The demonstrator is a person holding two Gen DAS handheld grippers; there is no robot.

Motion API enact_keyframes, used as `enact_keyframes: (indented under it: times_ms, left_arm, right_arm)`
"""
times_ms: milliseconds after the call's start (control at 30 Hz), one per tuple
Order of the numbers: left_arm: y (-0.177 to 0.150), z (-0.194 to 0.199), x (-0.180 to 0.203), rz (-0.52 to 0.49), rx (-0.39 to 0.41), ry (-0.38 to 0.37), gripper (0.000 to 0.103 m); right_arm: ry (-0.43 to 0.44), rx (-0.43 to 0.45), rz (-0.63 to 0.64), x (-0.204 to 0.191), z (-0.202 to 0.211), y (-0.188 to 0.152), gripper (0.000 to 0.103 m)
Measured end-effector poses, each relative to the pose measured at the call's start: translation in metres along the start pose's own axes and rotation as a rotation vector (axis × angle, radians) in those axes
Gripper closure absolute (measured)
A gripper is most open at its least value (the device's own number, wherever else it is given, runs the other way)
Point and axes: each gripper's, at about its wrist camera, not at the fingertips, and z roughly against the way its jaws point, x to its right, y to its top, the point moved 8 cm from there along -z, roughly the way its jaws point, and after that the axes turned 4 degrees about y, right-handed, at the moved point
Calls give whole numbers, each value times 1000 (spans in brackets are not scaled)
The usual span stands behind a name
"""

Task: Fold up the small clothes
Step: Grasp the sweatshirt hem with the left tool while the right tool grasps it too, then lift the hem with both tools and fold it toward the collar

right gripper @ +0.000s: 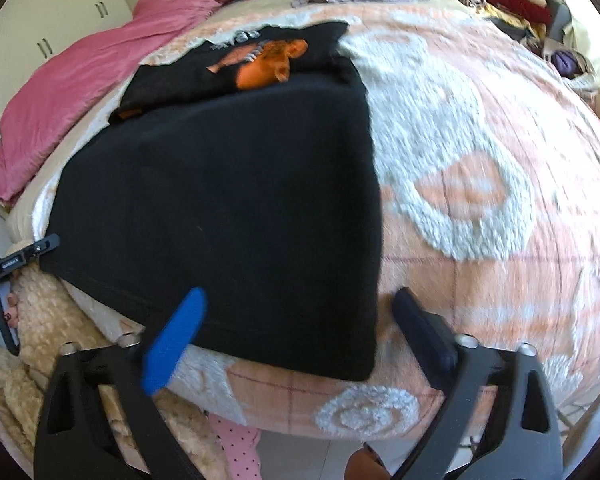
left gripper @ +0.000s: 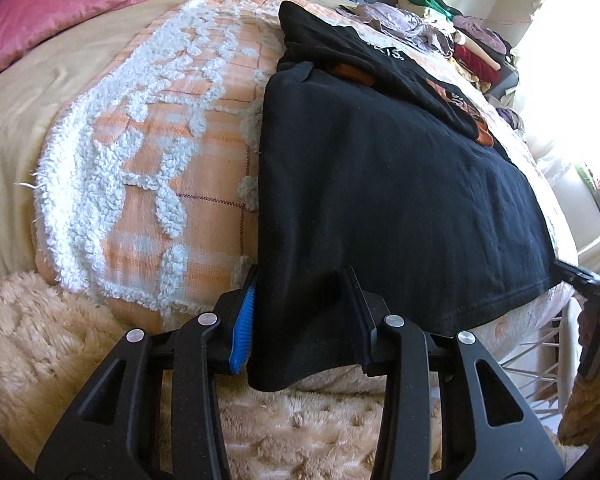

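A: Nearest the lens, the left gripper (left gripper: 300, 312) is seen with its jaws set apart around the near left corner of the black T-shirt (left gripper: 380, 184); cloth hangs between the blue pad and the dark finger, but no pinch is shown.

B: And the right gripper (right gripper: 296, 320)?

A: It is likewise held apart, straddling the near right corner of the hem at the bed's near edge, with nothing clamped.

B: Where is the garment placed?

A: It is laid flat on the tufted peach bedspread (right gripper: 480, 200), hem toward the near edge; the upper part with the orange print (right gripper: 268, 64) is already turned over. A pile of clothes (left gripper: 476, 44) is noted at the far edge.

B: What may go wrong?

A: If the jaws are closed shallowly, one corner may be dropped. A skewed fold would probably result, or bedspread pile may be caught.
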Motion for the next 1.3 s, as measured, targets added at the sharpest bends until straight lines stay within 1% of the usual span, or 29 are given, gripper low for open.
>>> enact_keyframes:
  times_ms: [33, 67, 100, 133, 167, 200, 233, 267, 333, 400, 500, 533, 567, 600, 633, 700, 833, 967, 1100, 1300]
  left_arm:
    - [0, 0, -1, 5, -1, -7, 71]
    - [-1, 0, -1, 15, -1, -15, 71]
    - [-1, 1, -2, 18, -1, -18, 71]
    - [-1, 1, -2, 18, -1, -19, 71]
    - [-1, 1, -1, 18, -2, -19, 71]
    - [-1, 1, -1, 18, -2, -19, 71]
    - [-1, 1, -1, 19, -2, -20, 70]
    - [-1, 1, -1, 21, -2, -22, 70]
    - [-1, 1, -2, 25, -4, -24, 70]
    - [-1, 1, -2, 22, -8, -19, 70]
    - [-1, 1, -1, 17, -10, -10, 71]
    - [-1, 1, -2, 21, -6, 0, 77]
    - [-1, 2, -2, 17, -2, 1, 88]
    - [0, 4, 1, 17, 9, -33, 96]
    - [1, 7, 1, 23, 19, -51, 99]
    - [3, 12, 2, 21, 32, -60, 100]
    - [12, 29, 6, 32, 76, -103, 100]
    - [27, 50, 9, 52, 133, -142, 100]
    - [44, 65, 8, 76, 169, -166, 100]
    - [70, 81, 10, 81, 217, -157, 100]
  right_arm:
    - [-34, 0, 4, 4, -1, -2, 30]
    - [-34, 5, 8, 3, 0, -3, 35]
    - [-27, 9, 16, 1, 1, -4, 49]
    - [-23, 11, 26, -2, 2, -4, 56]
    - [-22, 14, 42, -5, 3, -5, 65]
    - [-19, 18, 68, -9, 5, -4, 80]
    - [-15, 30, 88, -14, 7, -3, 89]
    - [-13, 41, 99, -17, 10, -1, 93]
    - [18, 84, 120, -27, 19, 7, 95]
    - [76, 134, 109, -35, 30, 17, 95]
    - [99, 190, 112, -40, 40, 29, 95]
    - [109, 203, 105, -41, 43, 33, 95]
    - [113, 213, 102, -40, 46, 35, 95]
    - [116, 225, 101, -40, 48, 38, 95]
    - [120, 243, 96, -39, 52, 41, 95]
    - [121, 268, 89, -37, 58, 45, 96]
    - [124, 314, 70, -31, 69, 53, 96]
    - [124, 354, 57, -25, 78, 60, 96]
    - [145, 408, 32, -18, 92, 71, 96]
    - [162, 481, 7, -10, 112, 85, 96]
